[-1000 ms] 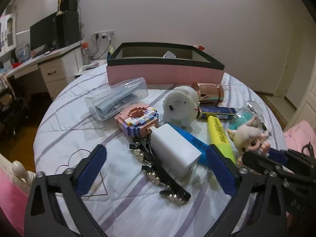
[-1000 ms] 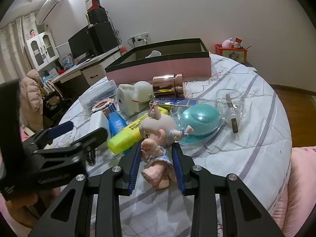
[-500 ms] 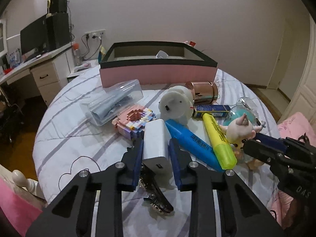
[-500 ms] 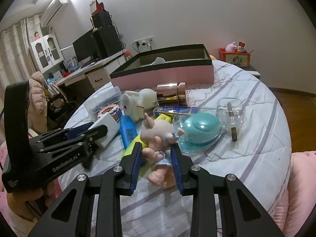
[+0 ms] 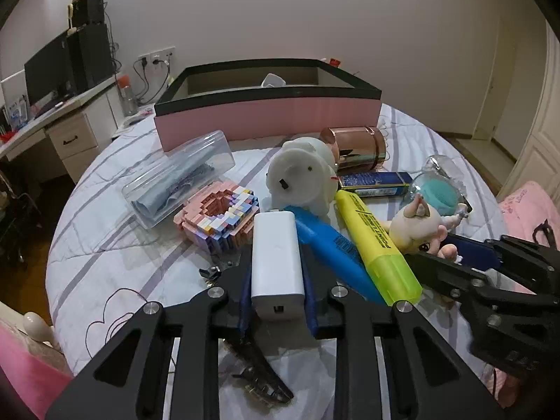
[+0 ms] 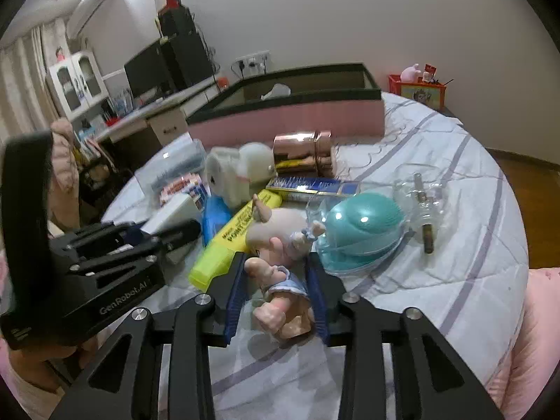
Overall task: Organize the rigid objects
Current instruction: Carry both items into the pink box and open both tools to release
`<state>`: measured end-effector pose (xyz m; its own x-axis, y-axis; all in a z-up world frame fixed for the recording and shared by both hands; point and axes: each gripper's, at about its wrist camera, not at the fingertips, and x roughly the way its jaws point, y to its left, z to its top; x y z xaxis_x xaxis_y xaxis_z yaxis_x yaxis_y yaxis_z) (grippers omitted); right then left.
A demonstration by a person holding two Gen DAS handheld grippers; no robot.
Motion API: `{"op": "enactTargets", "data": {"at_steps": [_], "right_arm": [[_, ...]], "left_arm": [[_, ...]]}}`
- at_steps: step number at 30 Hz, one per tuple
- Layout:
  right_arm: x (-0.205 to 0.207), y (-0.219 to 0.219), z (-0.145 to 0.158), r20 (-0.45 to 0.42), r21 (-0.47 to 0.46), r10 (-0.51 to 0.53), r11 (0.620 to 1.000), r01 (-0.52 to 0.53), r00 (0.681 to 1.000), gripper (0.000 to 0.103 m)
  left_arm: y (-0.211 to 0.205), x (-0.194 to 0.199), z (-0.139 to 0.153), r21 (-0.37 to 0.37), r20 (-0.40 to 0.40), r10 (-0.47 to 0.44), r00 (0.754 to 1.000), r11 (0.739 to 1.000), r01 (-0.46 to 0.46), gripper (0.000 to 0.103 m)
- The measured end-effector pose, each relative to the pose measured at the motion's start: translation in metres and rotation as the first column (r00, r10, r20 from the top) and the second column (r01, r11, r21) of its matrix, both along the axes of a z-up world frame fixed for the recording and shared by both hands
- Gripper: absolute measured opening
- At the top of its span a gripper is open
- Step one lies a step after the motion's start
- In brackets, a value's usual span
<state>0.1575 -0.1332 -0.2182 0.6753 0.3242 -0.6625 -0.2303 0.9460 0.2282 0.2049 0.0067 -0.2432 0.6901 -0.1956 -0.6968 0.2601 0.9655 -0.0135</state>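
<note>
A white power bank [image 5: 276, 255] lies lengthwise between the blue pads of my left gripper [image 5: 276, 259]. The jaws are closing and both pads press on its sides. A small pale doll [image 6: 280, 273] in a blue skirt sits between the fingers of my right gripper [image 6: 274, 260]. These jaws are opening: the right pad touches the doll's hip, and a narrow gap shows at the left pad. In the left wrist view the right gripper [image 5: 437, 252] reaches in beside the doll [image 5: 420, 231]. A pink box [image 5: 266, 119] with a dark rim stands open at the back.
Crowded together on the striped bedcover are a yellow highlighter [image 5: 374, 241], a blue marker [image 5: 329, 245], a white pig toy [image 5: 301, 178], a copper jar [image 5: 357, 147], a brick ring [image 5: 217, 217] and a clear case [image 5: 178, 175]. A black hair clip [image 5: 259, 371] lies under my left gripper. A teal item in a clear shell [image 6: 360, 227] is right of the doll.
My left gripper went from wide open to closed on the white power bank, which now lies in line with the fingers. The right jaws have spread slightly around the doll.
</note>
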Motion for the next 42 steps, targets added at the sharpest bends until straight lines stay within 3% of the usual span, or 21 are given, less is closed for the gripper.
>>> {"op": "enactTargets", "data": {"at_steps": [11,25,34,42], "right_arm": [[0.001,0.013,0.007,0.024,-0.062,-0.015,0.998,0.017,1.0,0.032],[-0.008,0.036,0.067,0.177,-0.094,0.0,0.995,0.017,0.984,0.032],[0.009,0.034,0.107,0.252,-0.068,0.001,0.998,0.017,0.968,0.032],[0.042,0.038,0.136,0.294,-0.087,-0.002,0.996,0.029,0.956,0.032]], "left_arm": [[0.008,-0.022,0.019,-0.021,0.036,-0.016,0.999,1.0,0.017,0.023],[0.011,-0.039,0.081,-0.044,0.183,-0.019,0.983,0.999,0.028,0.023],[0.011,-0.018,0.119,-0.058,0.241,-0.041,0.97,0.997,0.056,0.023],[0.004,0.011,0.146,-0.023,0.301,-0.029,0.953,0.999,0.037,0.023]]}}
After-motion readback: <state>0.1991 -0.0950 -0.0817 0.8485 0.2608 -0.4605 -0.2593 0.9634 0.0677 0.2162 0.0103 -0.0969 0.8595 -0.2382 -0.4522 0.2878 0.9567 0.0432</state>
